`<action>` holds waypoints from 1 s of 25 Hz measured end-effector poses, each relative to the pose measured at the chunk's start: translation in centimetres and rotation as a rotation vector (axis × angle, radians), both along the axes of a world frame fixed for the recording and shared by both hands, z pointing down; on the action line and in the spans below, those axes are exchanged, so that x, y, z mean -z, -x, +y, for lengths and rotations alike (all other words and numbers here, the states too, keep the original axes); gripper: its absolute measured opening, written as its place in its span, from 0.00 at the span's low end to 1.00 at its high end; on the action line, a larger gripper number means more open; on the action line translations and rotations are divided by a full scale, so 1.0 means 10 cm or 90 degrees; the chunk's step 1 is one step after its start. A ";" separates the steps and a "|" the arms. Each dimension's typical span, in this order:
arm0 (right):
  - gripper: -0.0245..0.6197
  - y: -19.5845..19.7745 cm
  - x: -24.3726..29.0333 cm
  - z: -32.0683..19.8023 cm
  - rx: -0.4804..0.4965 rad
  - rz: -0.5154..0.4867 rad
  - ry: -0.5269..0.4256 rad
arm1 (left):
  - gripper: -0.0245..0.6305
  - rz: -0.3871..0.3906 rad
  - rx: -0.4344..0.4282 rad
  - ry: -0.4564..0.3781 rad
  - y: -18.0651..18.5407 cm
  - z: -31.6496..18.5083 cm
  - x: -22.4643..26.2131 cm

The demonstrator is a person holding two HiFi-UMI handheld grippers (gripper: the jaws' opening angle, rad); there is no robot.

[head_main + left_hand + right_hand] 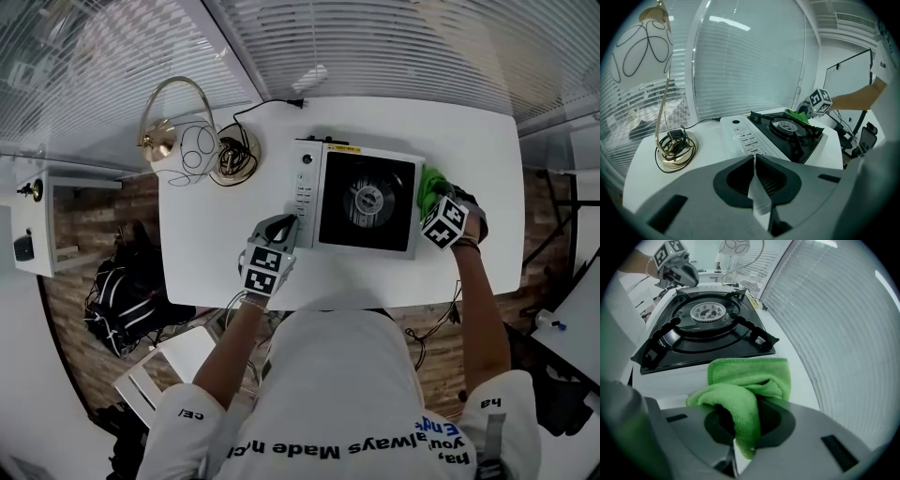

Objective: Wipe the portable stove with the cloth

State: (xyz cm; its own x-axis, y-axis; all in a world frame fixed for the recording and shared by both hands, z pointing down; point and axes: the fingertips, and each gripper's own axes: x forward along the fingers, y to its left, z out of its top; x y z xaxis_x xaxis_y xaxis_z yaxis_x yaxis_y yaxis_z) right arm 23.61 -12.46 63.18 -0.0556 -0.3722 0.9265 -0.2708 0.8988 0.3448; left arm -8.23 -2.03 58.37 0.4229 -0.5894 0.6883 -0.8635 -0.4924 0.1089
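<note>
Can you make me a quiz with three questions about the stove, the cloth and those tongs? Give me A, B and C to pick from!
1. Where is the cloth?
A. In a bucket.
B. At the stove's right edge.
C. On a chair.

2. What colour is the cloth?
A. Red.
B. Blue.
C. Green.

3. How are the left tongs?
A. Shut on nothing.
B. Wide open.
C. Shut on a spoon.

Answers:
1 B: the right tongs hold it against the stove's right rim.
2 C: it shows bright green in the head view and the right gripper view.
3 A: in the left gripper view the jaws meet with nothing between them.
</note>
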 end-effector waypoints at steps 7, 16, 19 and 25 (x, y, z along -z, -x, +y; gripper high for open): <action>0.10 0.00 0.01 -0.27 0.026 0.027 -0.018 | 0.07 0.002 -0.003 -0.001 0.00 0.00 0.00; 0.10 0.02 0.04 -0.58 0.058 0.042 -0.028 | 0.07 0.009 -0.001 0.000 0.01 0.00 0.00; 0.10 0.02 0.07 -0.71 0.069 0.049 -0.034 | 0.07 0.012 -0.001 0.001 0.00 0.00 -0.01; 0.10 0.04 0.11 -0.93 0.088 0.060 -0.045 | 0.07 0.020 0.003 0.004 0.00 0.00 0.01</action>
State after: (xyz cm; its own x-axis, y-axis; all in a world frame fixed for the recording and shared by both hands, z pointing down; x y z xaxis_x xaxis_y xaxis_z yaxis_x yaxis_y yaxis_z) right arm 23.26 -21.74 62.12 -0.0243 -0.4314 0.9018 -0.1100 0.8978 0.4265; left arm -8.24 -2.05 58.29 0.4417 -0.5872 0.6783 -0.8619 -0.4875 0.1393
